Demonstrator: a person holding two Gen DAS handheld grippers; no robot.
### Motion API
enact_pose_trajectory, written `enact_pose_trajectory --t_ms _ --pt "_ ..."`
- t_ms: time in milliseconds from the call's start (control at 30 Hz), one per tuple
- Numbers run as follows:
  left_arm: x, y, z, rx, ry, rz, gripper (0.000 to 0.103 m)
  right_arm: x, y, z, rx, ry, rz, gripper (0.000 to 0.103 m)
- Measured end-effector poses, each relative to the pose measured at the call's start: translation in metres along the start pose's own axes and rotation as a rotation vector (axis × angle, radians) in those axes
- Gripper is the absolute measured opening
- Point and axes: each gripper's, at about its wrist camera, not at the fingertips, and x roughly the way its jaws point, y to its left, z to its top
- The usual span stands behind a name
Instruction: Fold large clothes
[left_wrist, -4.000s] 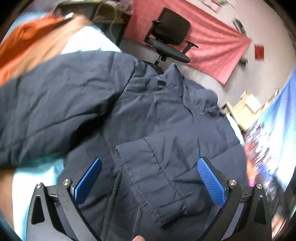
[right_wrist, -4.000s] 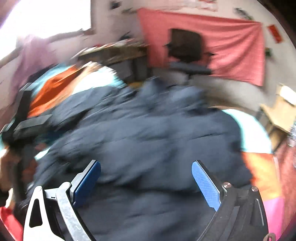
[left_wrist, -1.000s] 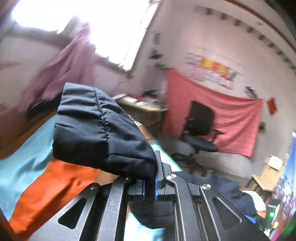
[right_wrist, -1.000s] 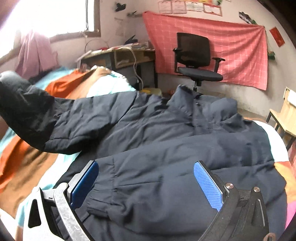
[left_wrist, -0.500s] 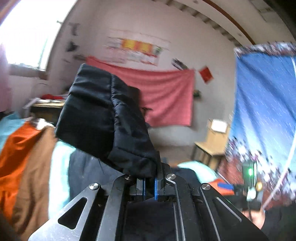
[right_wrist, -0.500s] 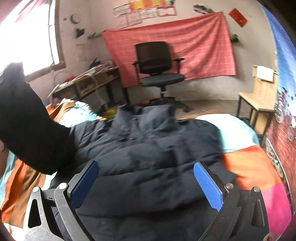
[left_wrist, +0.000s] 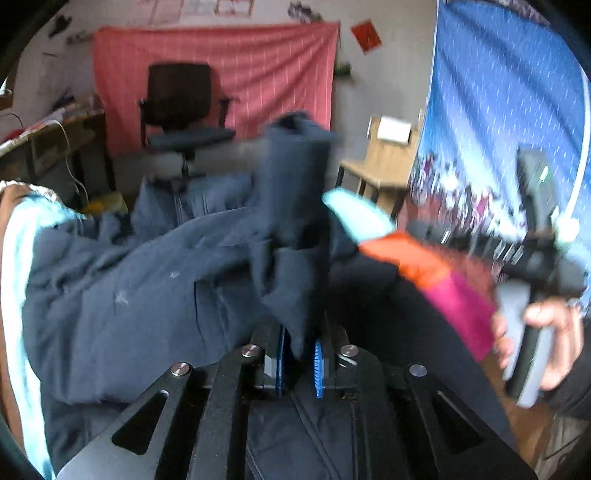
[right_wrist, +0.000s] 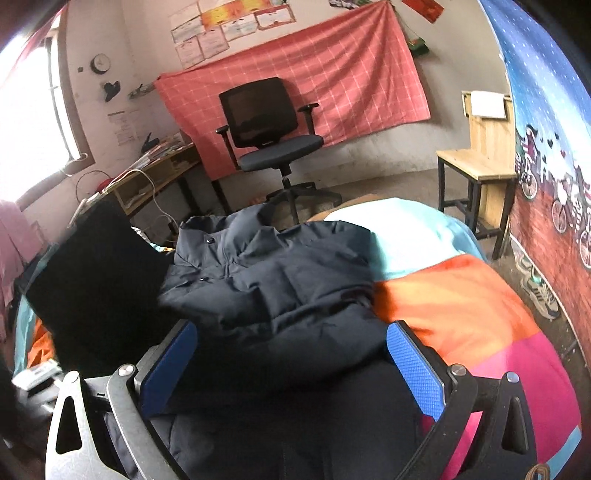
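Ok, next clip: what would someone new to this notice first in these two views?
The dark navy puffer jacket spread over the bright orange, pink and pale blue bedspread fills both views. In the left wrist view, the left gripper has a jacket sleeve between its opening jaws. Behind, a black office chair stands before a red cloth on the wall.

One dark jacket (right_wrist: 280, 291), one office chair (right_wrist: 269, 122), one wooden chair (right_wrist: 480, 155), two grippers (right_wrist: 291, 373).
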Motion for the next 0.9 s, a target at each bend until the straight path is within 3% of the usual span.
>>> enact_pose_trajectory --t_ms 67,133,233,367,500,633,700,767,833,900 --pt "0.013 -0.006 -0.004 0.006 0.043 -0.018 0.022 0.001 -0.006 -0.001 0.023 0.01 0.013 0.103" --pt "0.018 -0.01 -0.009 0.014 0.058 -0.026 0.047 0.002 -0.011 -0.001 0.047 0.023 0.032 0.103" --pt "0.021 -0.019 -0.013 0.051 0.066 -0.04 0.061 0.006 -0.016 -0.002 0.095 0.042 0.079 0.103" --pt "0.0 -0.003 -0.046 0.064 0.054 -0.051 0.064 0.024 -0.021 -0.007 0.199 0.129 0.165 0.103" --pt "-0.015 0.011 -0.058 -0.014 0.029 -0.072 0.076 0.049 -0.02 -0.024 0.241 0.242 0.189 0.103" --pt "-0.04 0.043 -0.063 -0.111 -0.005 0.008 0.077 0.063 -0.017 -0.048 0.301 0.315 0.202 0.101" --pt "-0.05 0.059 -0.065 -0.148 -0.011 0.088 0.077 0.062 -0.009 -0.054 0.277 0.305 0.176 0.086" --pt "-0.059 0.078 -0.068 -0.187 -0.017 0.171 0.077 0.06 -0.003 -0.055 0.265 0.306 0.213 0.042" --pt "-0.067 0.101 -0.069 -0.244 -0.02 0.225 0.077 0.054 0.008 -0.053 0.239 0.292 0.185 0.034" --pt "-0.075 0.121 -0.069 -0.307 -0.039 0.252 0.077 0.045 0.019 -0.046 0.167 0.244 0.147 0.01"
